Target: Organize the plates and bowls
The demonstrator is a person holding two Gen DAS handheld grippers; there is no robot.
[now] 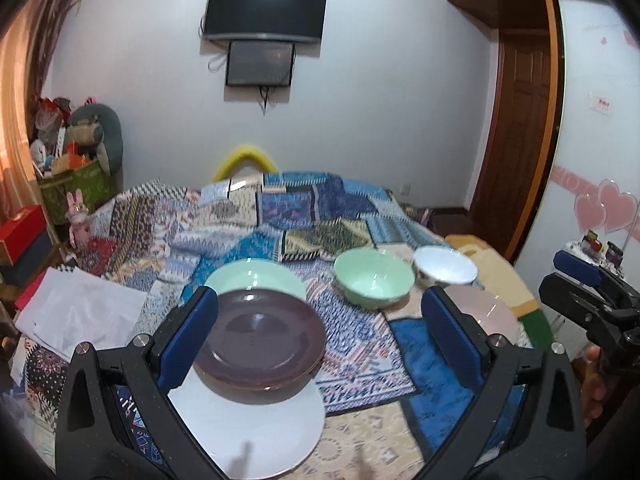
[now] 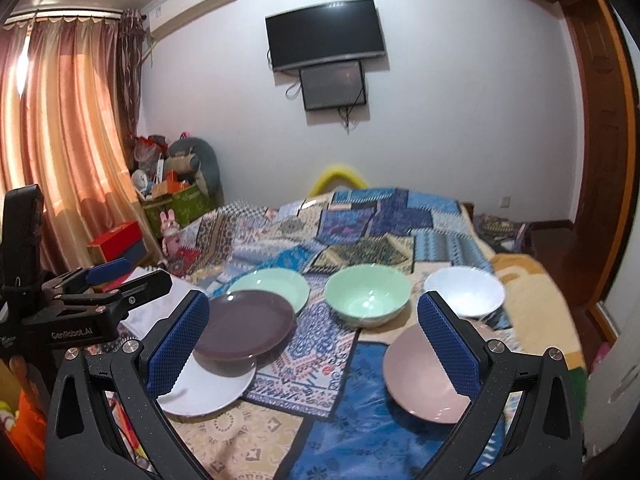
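Observation:
On the patchwork quilt a dark purple plate (image 1: pixel 260 340) (image 2: pixel 244 326) rests on a white plate (image 1: pixel 256 432) (image 2: pixel 208 388) and overlaps a mint plate (image 1: pixel 256 276) (image 2: pixel 272 284) behind it. A mint bowl (image 1: pixel 374 278) (image 2: pixel 366 294), a white bowl (image 1: pixel 444 266) (image 2: pixel 464 290) and a pink plate (image 1: pixel 484 312) (image 2: pixel 424 376) lie to the right. My left gripper (image 1: pixel 320 294) (image 2: pixel 132 274) hovers open over the purple plate and holds nothing. My right gripper (image 2: pixel 313 298) (image 1: pixel 554 272) is open and empty, between the purple and pink plates.
The dishes lie on a bed (image 2: pixel 384 224) covered with the quilt. White paper sheets (image 1: pixel 80 312) lie at the left edge. Boxes and bags (image 2: pixel 160 200) stand by the curtain. A wooden door (image 1: pixel 516 128) and a wardrobe (image 1: pixel 600 120) are on the right.

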